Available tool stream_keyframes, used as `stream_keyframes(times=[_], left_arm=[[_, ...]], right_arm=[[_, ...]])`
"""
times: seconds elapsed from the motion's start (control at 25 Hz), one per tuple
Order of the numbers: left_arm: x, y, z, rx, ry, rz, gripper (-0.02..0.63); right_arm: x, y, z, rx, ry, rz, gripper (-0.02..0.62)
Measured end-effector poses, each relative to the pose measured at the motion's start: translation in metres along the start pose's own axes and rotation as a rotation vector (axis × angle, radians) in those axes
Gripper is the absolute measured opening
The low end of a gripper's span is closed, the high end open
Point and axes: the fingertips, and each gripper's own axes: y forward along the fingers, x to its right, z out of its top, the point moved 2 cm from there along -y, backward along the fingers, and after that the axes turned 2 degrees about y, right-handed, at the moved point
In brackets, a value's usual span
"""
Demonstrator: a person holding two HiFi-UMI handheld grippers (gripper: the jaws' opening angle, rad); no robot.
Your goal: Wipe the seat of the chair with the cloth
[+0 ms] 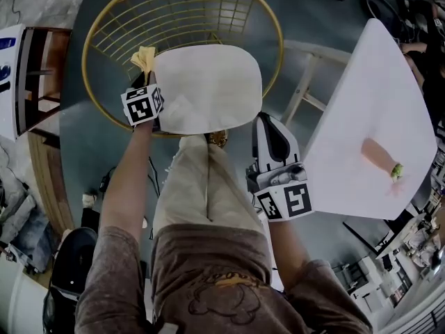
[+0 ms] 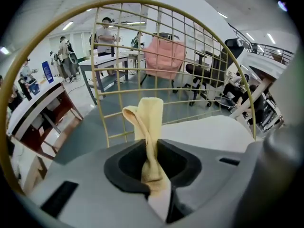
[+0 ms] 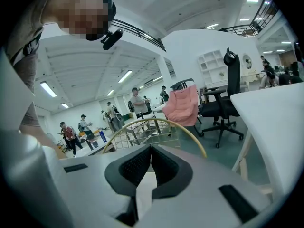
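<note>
Pinching the yellow cloth (image 2: 148, 118) between its jaws, the left gripper (image 2: 151, 151) is clamped on the cloth's lower part. In the left gripper view the rest of the cloth stands up out of the jaws as a folded, twisted strip in the middle of the frame. Behind it rise the gold wire bars of the chair (image 2: 142, 56), with the white seat (image 2: 209, 132) spreading away to the right of the jaws. In the head view the left gripper (image 1: 147, 82) sits at the left edge of the seat (image 1: 208, 89). The cloth (image 1: 144, 58) pokes out just above it, at the seat's upper left corner and close to the chair's round wire back (image 1: 104, 26). Whether the cloth touches the seat cannot be told. The right gripper (image 1: 268, 124) is held just off the seat's lower right corner, apart from the cloth. In the right gripper view its jaws are together with nothing between them (image 3: 151, 148), and the top of the chair back (image 3: 156, 125) shows beyond them. A white bench (image 1: 375, 96) fills the right of the head view, with another person's hand (image 1: 379, 155) resting on it.
</note>
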Motion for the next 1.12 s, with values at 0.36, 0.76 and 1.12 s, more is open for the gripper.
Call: stream_keyframes(times=[0.36,0.76,1.12], left_arm=[[0.019,0.016,0.004,-0.069,-0.06,-0.057,0.075],[0.101,0.037,0.01,-0.167,0.03,-0.257,0.075],[0.154,0.044,0.02,-0.193,0.062,-0.294,0.075]], right_arm=[[-0.001,-0.001,-0.011,-0.027,0.007,-0.003,0.028],[0.006,-0.007,-0.015,-0.032,0.021,-0.031,0.028],[0.017,-0.02,-0.016,-0.023,0.038,-0.066,0.028]])
